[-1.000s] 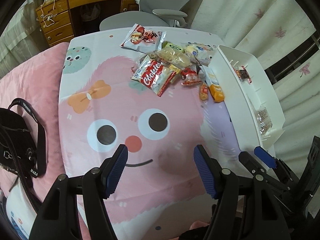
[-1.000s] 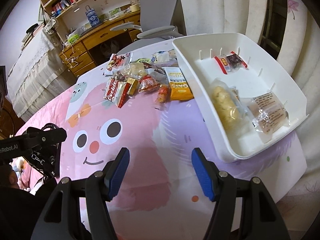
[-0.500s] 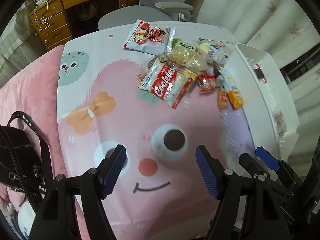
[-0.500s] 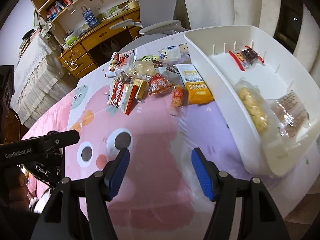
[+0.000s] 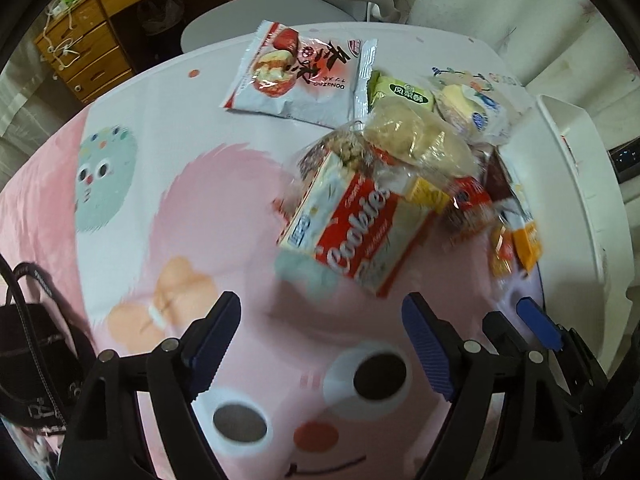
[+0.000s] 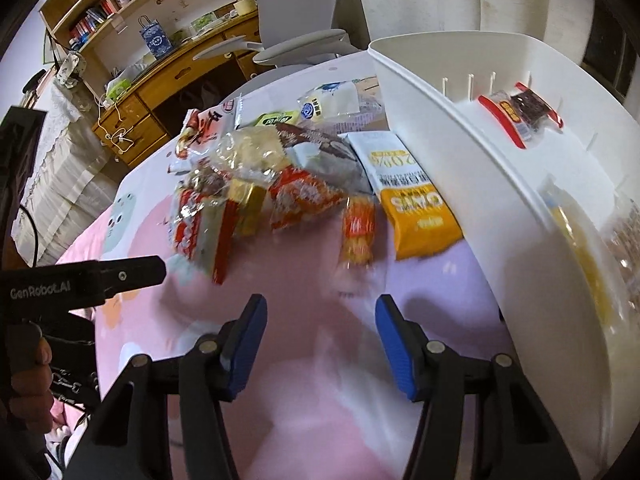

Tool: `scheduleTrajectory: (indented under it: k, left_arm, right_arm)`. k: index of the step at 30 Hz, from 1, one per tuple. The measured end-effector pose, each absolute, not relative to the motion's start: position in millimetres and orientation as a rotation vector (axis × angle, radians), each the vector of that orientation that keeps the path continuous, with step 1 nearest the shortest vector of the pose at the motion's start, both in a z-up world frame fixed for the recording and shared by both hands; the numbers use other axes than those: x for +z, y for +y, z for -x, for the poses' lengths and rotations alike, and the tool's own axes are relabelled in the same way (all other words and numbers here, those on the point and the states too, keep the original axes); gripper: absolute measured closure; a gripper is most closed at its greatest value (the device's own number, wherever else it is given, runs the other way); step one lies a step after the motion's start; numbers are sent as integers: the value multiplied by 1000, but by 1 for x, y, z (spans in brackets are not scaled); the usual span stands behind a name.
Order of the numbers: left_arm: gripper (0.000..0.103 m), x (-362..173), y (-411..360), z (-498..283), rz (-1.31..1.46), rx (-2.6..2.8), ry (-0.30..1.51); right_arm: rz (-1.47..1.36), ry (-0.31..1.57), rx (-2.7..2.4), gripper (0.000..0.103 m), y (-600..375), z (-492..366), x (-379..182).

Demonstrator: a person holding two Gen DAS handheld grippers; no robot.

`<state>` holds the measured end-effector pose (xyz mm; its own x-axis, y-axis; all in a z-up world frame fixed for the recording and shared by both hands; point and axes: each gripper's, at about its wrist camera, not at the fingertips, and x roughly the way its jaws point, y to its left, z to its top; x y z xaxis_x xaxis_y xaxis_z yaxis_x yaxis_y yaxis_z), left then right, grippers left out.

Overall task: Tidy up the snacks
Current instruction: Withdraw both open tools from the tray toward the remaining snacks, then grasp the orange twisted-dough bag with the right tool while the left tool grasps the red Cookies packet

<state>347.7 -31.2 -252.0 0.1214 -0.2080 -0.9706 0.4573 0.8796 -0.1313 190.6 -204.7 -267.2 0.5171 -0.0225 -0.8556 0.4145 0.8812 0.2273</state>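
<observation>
Left hand-held gripper (image 5: 322, 340) spread, empty, just short of the red-and-white Cookies packet (image 5: 352, 228); right hand-held gripper (image 6: 320, 344) spread beside the white plastic tray (image 6: 500, 184)

Glossy crinkled snack wrappers (image 5: 356, 220) lie on matt printed cloth (image 5: 168, 200) beside a smooth white plastic tray (image 6: 480, 168).

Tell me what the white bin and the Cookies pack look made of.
White bin: looks like rigid molded plastic, smooth and semi-glossy, with thin molded ribs on its inner wall. Cookies pack: seemingly a thin printed plastic film wrapper, glossy and crinkled; motion blur leaves this less certain.
</observation>
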Motion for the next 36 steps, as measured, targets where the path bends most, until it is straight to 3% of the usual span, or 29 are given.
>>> scheduleTrajectory:
  k: [14,19,22,25,27,29,35,36]
  left_arm:
    - [18,-283,-76,-379,-293,-529,1370]
    - [18,-287,-76,-384,-248,-529,1376]
    - [23,-288,-74,-386,-217,-532,1378]
    - [33,-287,-68,-386,-190,-515,1371]
    - [45,-287,-65,-387,-173,-498,1373]
    - [51,-285,-62,-387,-173,-485,1369]
    - [56,-279,-56,-383,-166,-454,1359]
    - [60,-276,-52,-382,-163,-450,1356]
  right_arm:
    - [-374,983,-284,52,-216,-228,-287]
    - [-339,979,-287,64,-218,-234,-288]
    - [-290,990,-302,75,-218,-237,-288]
    - [-281,1011,-293,79,-220,-239,-287]
    - [-286,1019,-289,80,-222,-238,-287]
    - [-291,1027,-282,80,-224,-236,-286]
    - [-305,1041,-274,80,-225,-233,-286]
    - [-307,1044,-273,80,-225,-233,-286]
